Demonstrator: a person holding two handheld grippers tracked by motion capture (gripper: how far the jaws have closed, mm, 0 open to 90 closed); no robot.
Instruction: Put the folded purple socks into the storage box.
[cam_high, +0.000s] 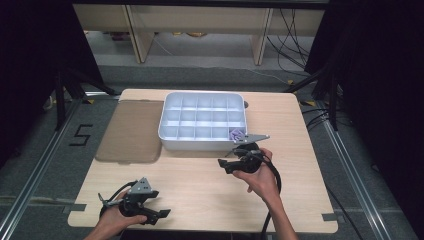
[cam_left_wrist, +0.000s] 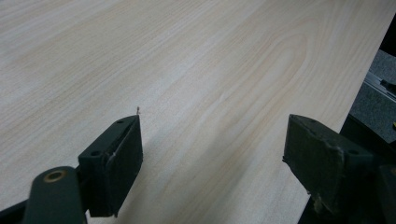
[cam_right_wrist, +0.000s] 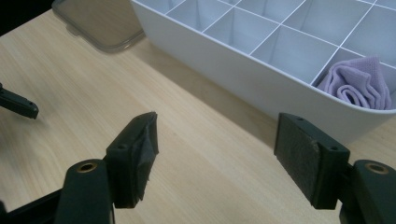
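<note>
left gripper (cam_high: 150, 212) and right gripper (cam_high: 231, 164) (jaws wide, empty) flank divided tray (cam_high: 200, 142) holding cloth (cam_right_wrist: 359, 86).

We are in a lab: black curtains (cam_high: 30, 60) hang around the wooden surface (cam_high: 200, 185), cables (cam_high: 292, 35) lie on the floor, and a taped number (cam_high: 80, 135) marks it.

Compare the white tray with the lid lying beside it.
The tray is opaque white; the lid is smoky and see-through. The tray is deep and split into a grid of compartments; the lid is a flat, undivided sheet. The tray holds a folded purple cloth in one corner compartment; nothing lies on the lid. Both are rounded rectangles resting on the table, close side by side.
</note>
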